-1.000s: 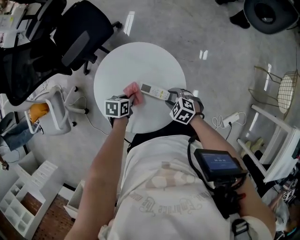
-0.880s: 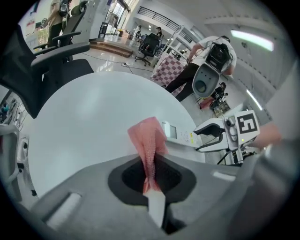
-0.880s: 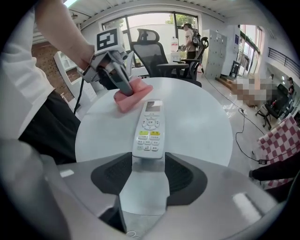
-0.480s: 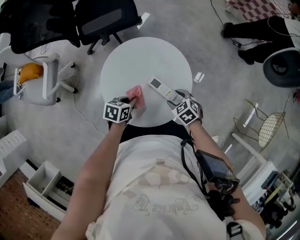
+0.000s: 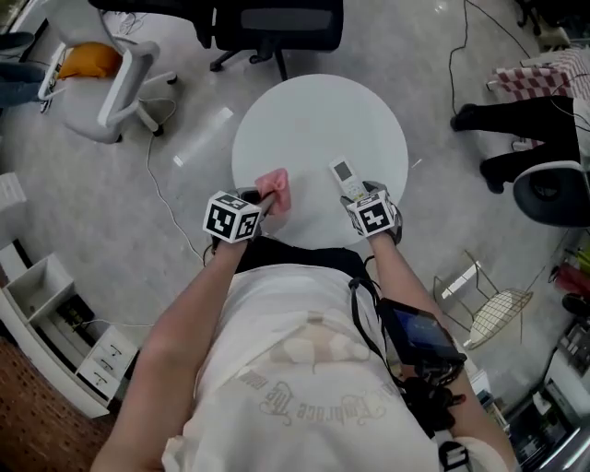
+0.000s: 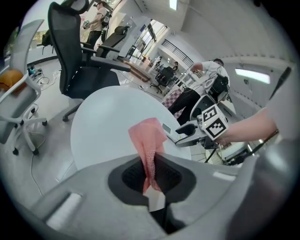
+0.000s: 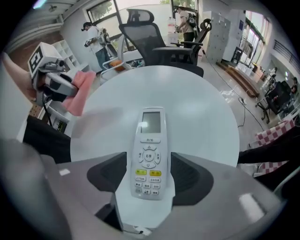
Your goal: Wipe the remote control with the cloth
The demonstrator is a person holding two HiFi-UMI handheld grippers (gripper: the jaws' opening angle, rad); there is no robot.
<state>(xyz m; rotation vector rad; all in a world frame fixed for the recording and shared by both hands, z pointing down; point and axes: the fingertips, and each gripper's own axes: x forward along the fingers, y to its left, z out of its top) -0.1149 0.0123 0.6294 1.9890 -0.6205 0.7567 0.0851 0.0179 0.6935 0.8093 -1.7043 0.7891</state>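
A white remote control [image 5: 347,176] lies on the round white table [image 5: 318,111], buttons up, near the front edge. My right gripper [image 5: 358,195] points steeply down over its near end. In the right gripper view the remote [image 7: 150,154] lies between the jaws [image 7: 149,176], which are opening, with a gap on each side. My left gripper [image 5: 263,198] is shut on a pink cloth [image 5: 276,191], held to the left of the remote and apart from it. The cloth [image 6: 149,140] sticks up from between the left jaws [image 6: 151,176].
A black office chair [image 5: 277,18] stands behind the table and a white chair [image 5: 101,78] at the far left. A person's dark legs [image 5: 516,120] and a wire stool [image 5: 489,300] are on the right, white shelving [image 5: 37,304] on the left.
The remote has swung from lying crosswise to pointing away from me. The right jaws have widened round it. The left gripper has carried the cloth away from the remote's end.
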